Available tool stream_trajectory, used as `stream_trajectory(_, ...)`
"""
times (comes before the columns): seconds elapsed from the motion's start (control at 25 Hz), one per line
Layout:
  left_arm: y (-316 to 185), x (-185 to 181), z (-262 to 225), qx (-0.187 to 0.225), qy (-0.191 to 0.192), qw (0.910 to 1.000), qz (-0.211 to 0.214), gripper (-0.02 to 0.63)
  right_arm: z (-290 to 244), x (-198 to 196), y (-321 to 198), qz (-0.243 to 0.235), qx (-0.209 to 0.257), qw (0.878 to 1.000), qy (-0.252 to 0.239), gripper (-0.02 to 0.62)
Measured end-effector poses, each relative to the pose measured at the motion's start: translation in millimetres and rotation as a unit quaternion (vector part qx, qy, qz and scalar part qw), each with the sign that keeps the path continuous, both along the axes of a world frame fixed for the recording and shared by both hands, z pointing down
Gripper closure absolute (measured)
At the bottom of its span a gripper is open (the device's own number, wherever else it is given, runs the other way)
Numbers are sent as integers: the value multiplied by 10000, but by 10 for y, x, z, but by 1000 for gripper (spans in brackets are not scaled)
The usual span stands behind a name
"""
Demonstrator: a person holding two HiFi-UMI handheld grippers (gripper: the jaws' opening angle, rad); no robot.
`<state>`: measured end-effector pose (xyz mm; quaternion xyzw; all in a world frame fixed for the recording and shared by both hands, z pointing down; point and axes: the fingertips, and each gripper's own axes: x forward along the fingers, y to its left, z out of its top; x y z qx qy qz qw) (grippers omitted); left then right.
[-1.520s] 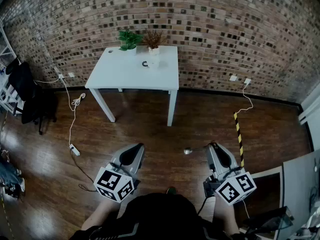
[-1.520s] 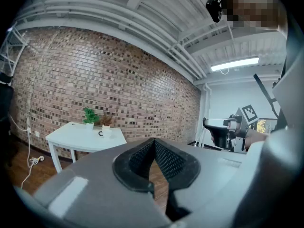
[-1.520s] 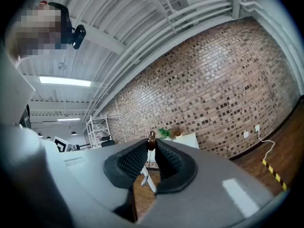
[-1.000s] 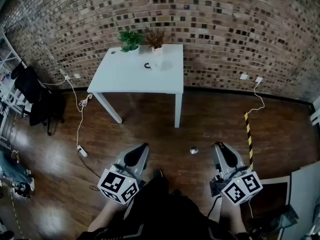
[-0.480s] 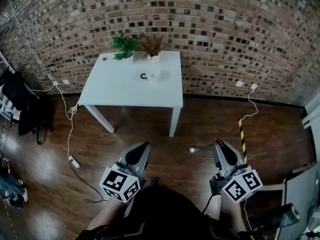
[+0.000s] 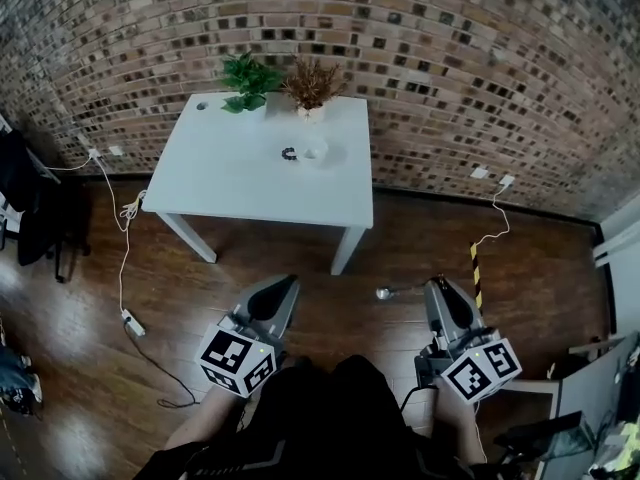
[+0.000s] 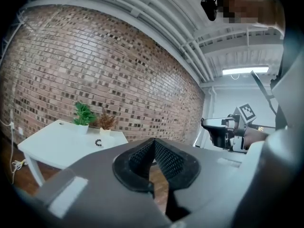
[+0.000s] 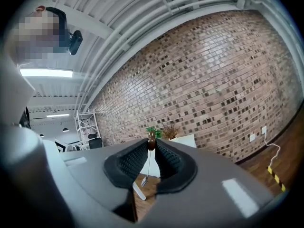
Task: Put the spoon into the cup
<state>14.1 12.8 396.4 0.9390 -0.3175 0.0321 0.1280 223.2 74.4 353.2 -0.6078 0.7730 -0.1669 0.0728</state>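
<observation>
Our right gripper (image 6: 437,286) is nearly closed, pinching the spoon (image 6: 381,293) by the tip of its handle; the bowl projects sideways toward the left gripper (image 6: 285,283), whose jaws meet on nothing; the cup (image 6: 314,152) stands well ahead of both, on the table (image 6: 230,183); we judge the spoon light, stiff and slippery, so a hold nearer mid-handle would swing less.

Left tongs (image 6: 288,282), right tongs (image 6: 435,285): grey, black ribbed pads (image 7: 169,158), marker cubes (image 6: 235,360).
</observation>
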Motion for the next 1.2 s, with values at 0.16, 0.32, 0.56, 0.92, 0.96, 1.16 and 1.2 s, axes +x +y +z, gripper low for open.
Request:
stream_trajectory(0.16, -354, 105, 23, 6, -37, 10000, -88, 612, 39, 119, -358, -71, 10, 10000, -3, 543)
stream_trajectory(0.32, -730, 283, -22, 79, -27, 9998, -186, 612, 95, 303, -835, -185, 84, 9998, -20, 543)
stream_trajectory(0.56, -1228, 612, -222, 263, -295, 9988, -290, 612, -5, 681, -1439, -300, 236, 9989, -282, 543)
stream_trajectory(0.92, -1876, 540, -179, 111, -443, 9959, -779, 612, 136, 756, -2333, -542, 110, 9968, -570, 543)
stream_trajectory(0.96, -1967, 499, -163, 94, -440, 9959, -781, 612, 153, 719, -2430, -549, 99, 9969, -562, 543)
stream_trajectory(1.16, -2519, 263, -47, 34, -358, 9972, -649, 612, 269, 506, -3007, -412, 17, 9980, -477, 543)
stream_trajectory(1.2, -2644, 209, -45, 40, -368, 9976, -585, 612, 284, 449, -3115, -354, 3, 9982, -492, 543)
